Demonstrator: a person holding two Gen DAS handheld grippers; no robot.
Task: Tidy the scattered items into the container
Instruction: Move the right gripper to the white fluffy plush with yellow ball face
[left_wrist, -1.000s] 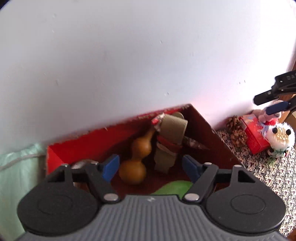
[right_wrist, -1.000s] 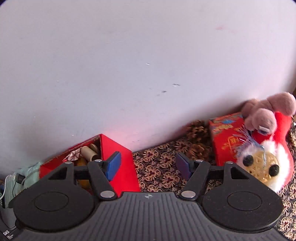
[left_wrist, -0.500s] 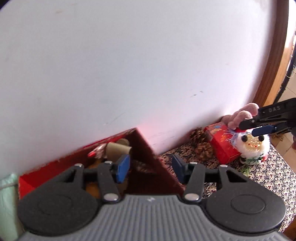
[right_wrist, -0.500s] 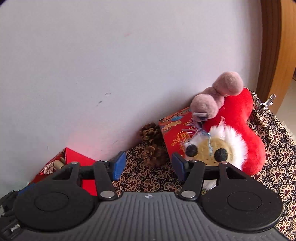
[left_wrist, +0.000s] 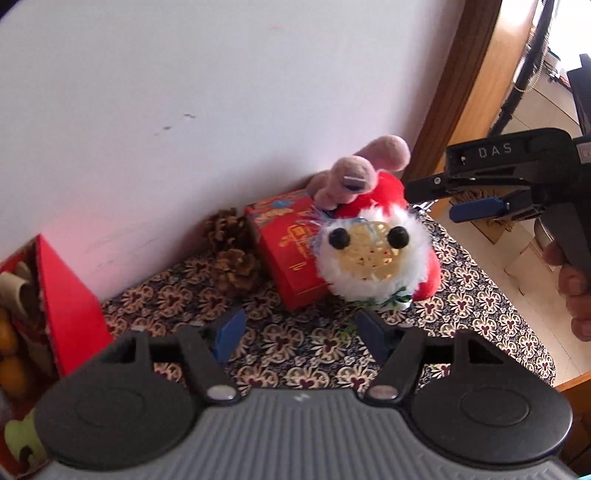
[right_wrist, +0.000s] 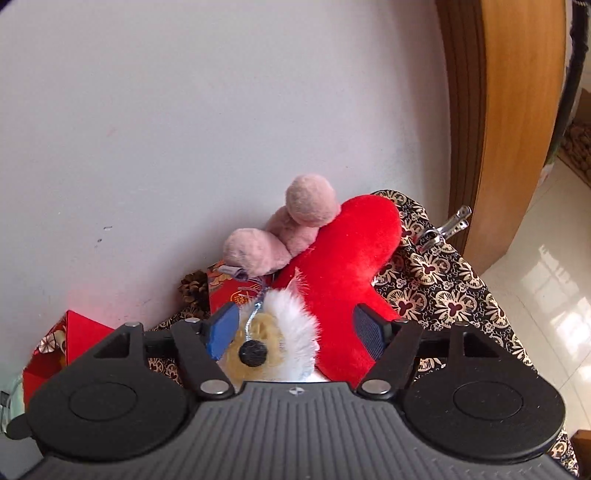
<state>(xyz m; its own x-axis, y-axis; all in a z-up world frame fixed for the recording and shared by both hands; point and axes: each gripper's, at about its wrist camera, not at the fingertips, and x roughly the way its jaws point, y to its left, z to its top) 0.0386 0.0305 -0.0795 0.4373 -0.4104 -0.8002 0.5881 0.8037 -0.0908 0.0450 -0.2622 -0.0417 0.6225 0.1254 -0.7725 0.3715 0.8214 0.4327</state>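
A white fluffy toy (left_wrist: 373, 258) with black eyes and a yellow face stands on the patterned cloth. It leans against a red plush (right_wrist: 347, 266) and a pink plush (left_wrist: 362, 173). A red gift box (left_wrist: 291, 251) and two pine cones (left_wrist: 236, 273) lie beside it. The red container (left_wrist: 70, 306) stands at the left with a gourd and rolls inside. My left gripper (left_wrist: 301, 332) is open, short of the toys. My right gripper (right_wrist: 295, 330) is open just above the white toy (right_wrist: 291, 325), which shows between its fingers. The right gripper (left_wrist: 436, 203) also appears beside the toy's upper right.
A wall runs close behind everything. A wooden door frame (right_wrist: 509, 129) stands at the right, past the table's edge. A metal clip (right_wrist: 443, 229) holds the patterned cloth (left_wrist: 480, 295) at the far corner. A person's hand (left_wrist: 572, 288) holds the right gripper.
My left gripper swung right, from over the red container to facing the toys. My right gripper moved right and closer, until the white toy sits between its open fingers.
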